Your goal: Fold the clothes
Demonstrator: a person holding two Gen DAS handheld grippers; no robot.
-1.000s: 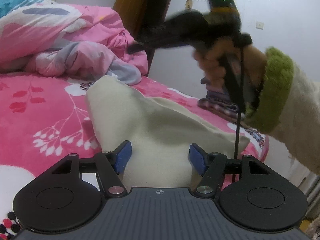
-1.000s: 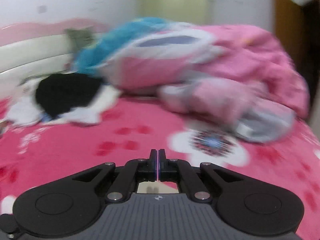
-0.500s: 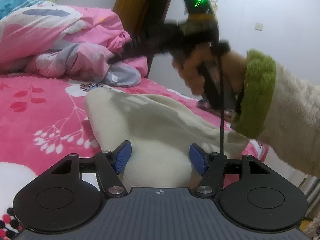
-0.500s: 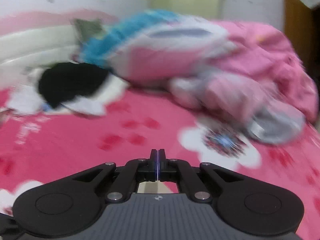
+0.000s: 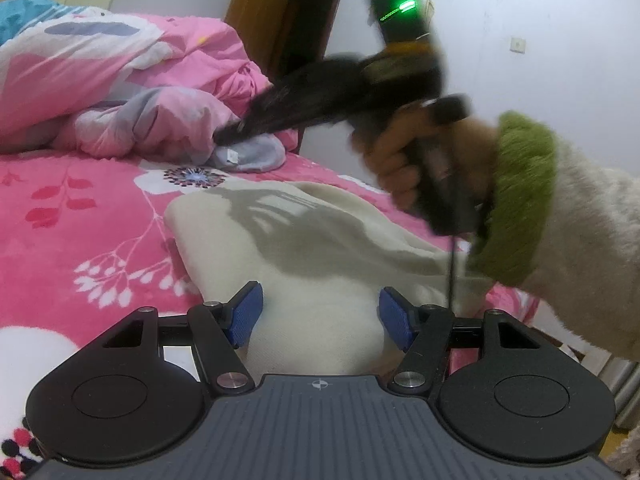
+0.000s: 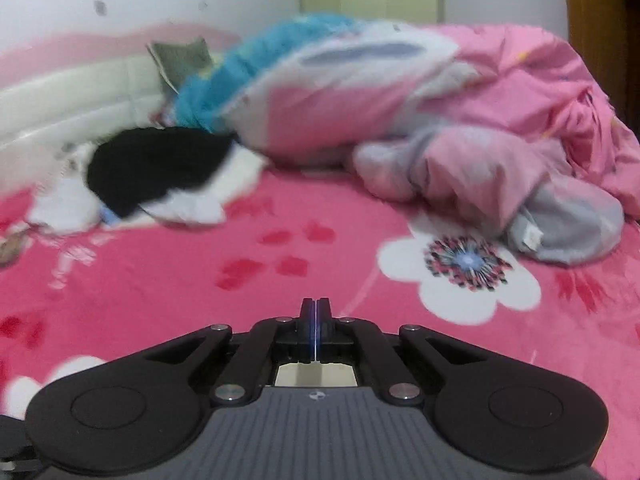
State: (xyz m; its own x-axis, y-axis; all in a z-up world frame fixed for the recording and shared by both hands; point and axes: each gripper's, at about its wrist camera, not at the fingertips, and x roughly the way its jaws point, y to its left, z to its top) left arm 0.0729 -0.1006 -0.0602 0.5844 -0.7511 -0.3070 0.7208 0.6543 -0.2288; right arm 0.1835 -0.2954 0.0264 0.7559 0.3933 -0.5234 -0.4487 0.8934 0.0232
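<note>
Left wrist view, left to right: pink floral blanket (image 5: 80, 216) fills the left half, pink quilt (image 5: 120, 80) heaped at upper left with a grey corner (image 5: 248, 156) poking out at centre. Cream garment (image 5: 304, 248) lies flat on the blanket from centre to lower right, running down between the left gripper (image 5: 320, 316) fingers at bottom centre. Blue pads (image 5: 244, 316) stand well apart, roughly half open, cloth between them but not pinched as far as visible. Upper right: a hand (image 5: 396, 160) in a cream sleeve with green cuff (image 5: 516, 200) holds the right gripper's handle above the garment, blurred, green light on top. Brown door (image 5: 256, 12) at top centre. Right wrist view, left to right: white headboard (image 6: 60, 100) upper left, black-and-white clothes (image 6: 152, 176) on the blanket at left, blue and pink quilt across the top centre to right. Right gripper (image 6: 315, 320) at bottom centre, fingers fully closed, touching each other, nothing seen gripped; a sliver of cream cloth shows beneath them.
</note>
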